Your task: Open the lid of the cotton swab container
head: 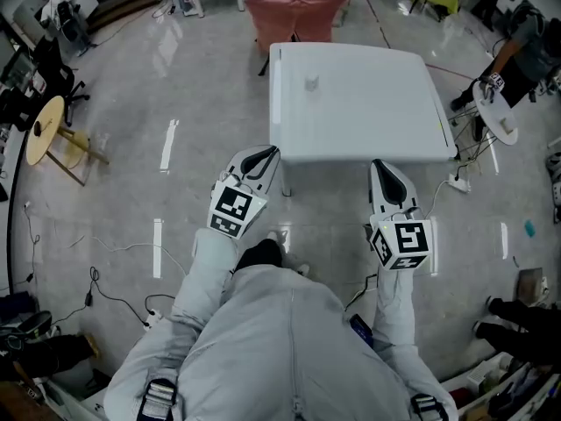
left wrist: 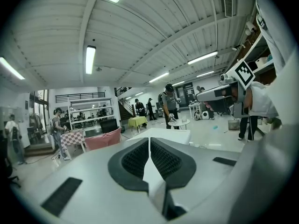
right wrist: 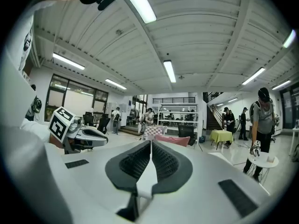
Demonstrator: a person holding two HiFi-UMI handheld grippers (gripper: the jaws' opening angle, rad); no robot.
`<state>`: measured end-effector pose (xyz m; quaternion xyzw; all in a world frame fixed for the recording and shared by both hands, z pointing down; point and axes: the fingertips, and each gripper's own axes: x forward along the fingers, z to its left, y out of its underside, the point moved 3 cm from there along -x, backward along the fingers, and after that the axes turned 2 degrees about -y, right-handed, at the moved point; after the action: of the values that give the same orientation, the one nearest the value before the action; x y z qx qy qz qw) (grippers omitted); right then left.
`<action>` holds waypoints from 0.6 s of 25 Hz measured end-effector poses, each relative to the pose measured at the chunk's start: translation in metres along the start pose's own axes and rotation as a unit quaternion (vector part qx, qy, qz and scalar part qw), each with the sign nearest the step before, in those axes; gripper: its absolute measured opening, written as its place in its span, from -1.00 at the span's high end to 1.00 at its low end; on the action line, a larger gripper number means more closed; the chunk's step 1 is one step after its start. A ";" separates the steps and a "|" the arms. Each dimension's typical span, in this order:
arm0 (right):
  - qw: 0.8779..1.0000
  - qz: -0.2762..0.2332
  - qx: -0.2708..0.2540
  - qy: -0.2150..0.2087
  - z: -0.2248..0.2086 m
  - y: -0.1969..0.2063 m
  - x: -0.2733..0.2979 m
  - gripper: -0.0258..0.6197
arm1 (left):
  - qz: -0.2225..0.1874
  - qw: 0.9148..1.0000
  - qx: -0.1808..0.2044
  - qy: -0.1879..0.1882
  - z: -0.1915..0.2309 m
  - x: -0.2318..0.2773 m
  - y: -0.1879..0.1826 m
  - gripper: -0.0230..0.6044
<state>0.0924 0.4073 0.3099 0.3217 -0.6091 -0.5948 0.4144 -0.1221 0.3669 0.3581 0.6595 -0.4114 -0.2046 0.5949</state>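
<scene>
My two tongs are level and side by side at the near edge of a white bench (head: pixel 368 112) in a large hall with a glossy floor. The left tongs (head: pixel 263 156) have their tip by the bench's near left corner. The right tongs (head: pixel 382 172) have theirs against the near edge, further right.

Both pairs are clenched and carry nothing. In the left gripper view the dark ribbed pads (left wrist: pixel 135 160) of the left tongs (left wrist: pixel 149 141) meet along a thin seam. The right gripper view shows the same of the right tongs (right wrist: pixel 151 143).

The cotton swab container (head: pixel 311 82), a small pale translucent pot, stands alone on the far left part of the bench, well apart from both tongs. It is too small in the head view for me to tell how its lid sits.

Each gripper camera catches the other pair beside it, marker cube (right wrist: pixel 60 122) uppermost.

A pink chair (head: pixel 295 16) stands just beyond the far side of the bench. A round wooden table (head: pixel 46 130) is off to the left. A small white round table (head: pixel 495 112) is to the right, with a person beside it, and cables trail across the floor (head: pixel 123 191). More people stand among tables at the back of the hall in both gripper views.
</scene>
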 end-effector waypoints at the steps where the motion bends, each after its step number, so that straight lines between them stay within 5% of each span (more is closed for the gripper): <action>1: 1.000 -0.001 0.001 0.000 -0.003 0.001 0.001 0.81 | 0.001 1.000 0.000 0.000 -0.001 0.003 0.001 0.84; 8: 1.000 0.002 -0.004 0.002 -0.077 0.016 0.061 0.81 | -0.003 1.000 -0.007 -0.010 0.021 0.100 0.002 0.84; 15: 1.000 -0.006 -0.021 0.001 -0.105 0.006 0.136 0.81 | -0.012 1.000 -0.014 -0.003 0.082 0.172 0.007 0.84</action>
<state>0.1252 0.2391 0.3276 0.3168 -0.5947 -0.6093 0.4180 -0.0866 0.1814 0.3851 0.6554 -0.4024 -0.2199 0.6002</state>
